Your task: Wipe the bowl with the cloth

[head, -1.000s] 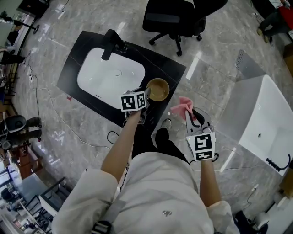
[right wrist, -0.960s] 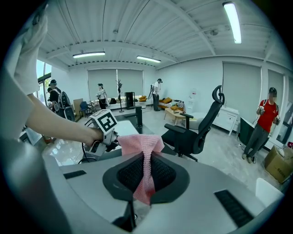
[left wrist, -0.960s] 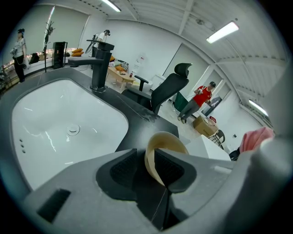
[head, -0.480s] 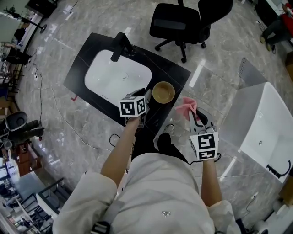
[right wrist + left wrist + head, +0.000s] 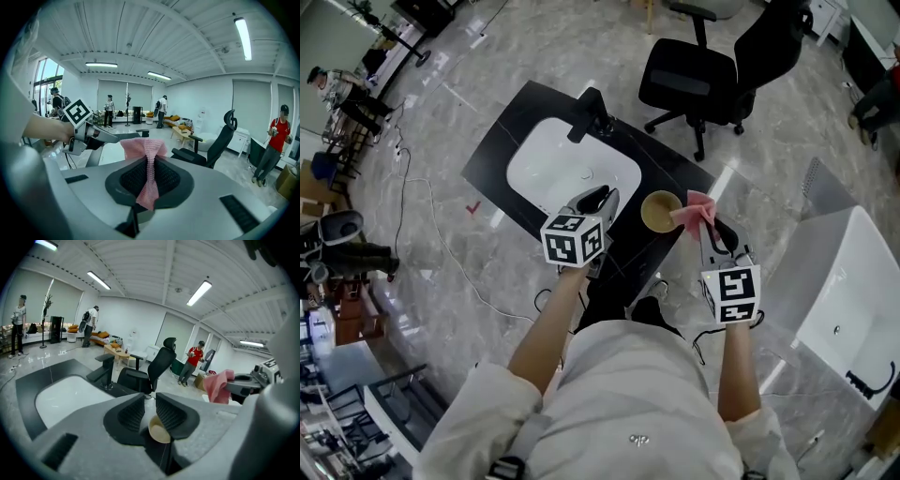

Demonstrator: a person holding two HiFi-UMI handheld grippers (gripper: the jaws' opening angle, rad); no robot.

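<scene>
A tan bowl (image 5: 658, 211) stands on the black counter (image 5: 630, 246) to the right of the white sink. My left gripper (image 5: 598, 199) hovers above the counter just left of the bowl, apart from it. Its jaws have just been closing, but a narrow gap stays between them and nothing is in it. In the left gripper view the bowl (image 5: 159, 432) shows far below through that gap of the left gripper (image 5: 150, 403). My right gripper (image 5: 709, 225) is shut on a pink cloth (image 5: 697, 210), held up right of the bowl. In the right gripper view the cloth (image 5: 143, 150) sticks up from the right gripper (image 5: 149, 176).
The white sink basin (image 5: 572, 169) with a black faucet (image 5: 586, 114) fills the counter's left part. A black office chair (image 5: 712, 75) stands behind the counter. A white bathtub (image 5: 853, 291) lies at the right. Cables (image 5: 469, 281) trail over the marble floor. People stand far off.
My left gripper has lifted away from the bowl's rim, and the bowl stays on the counter. The right gripper has risen with the cloth and come closer to the bowl.
</scene>
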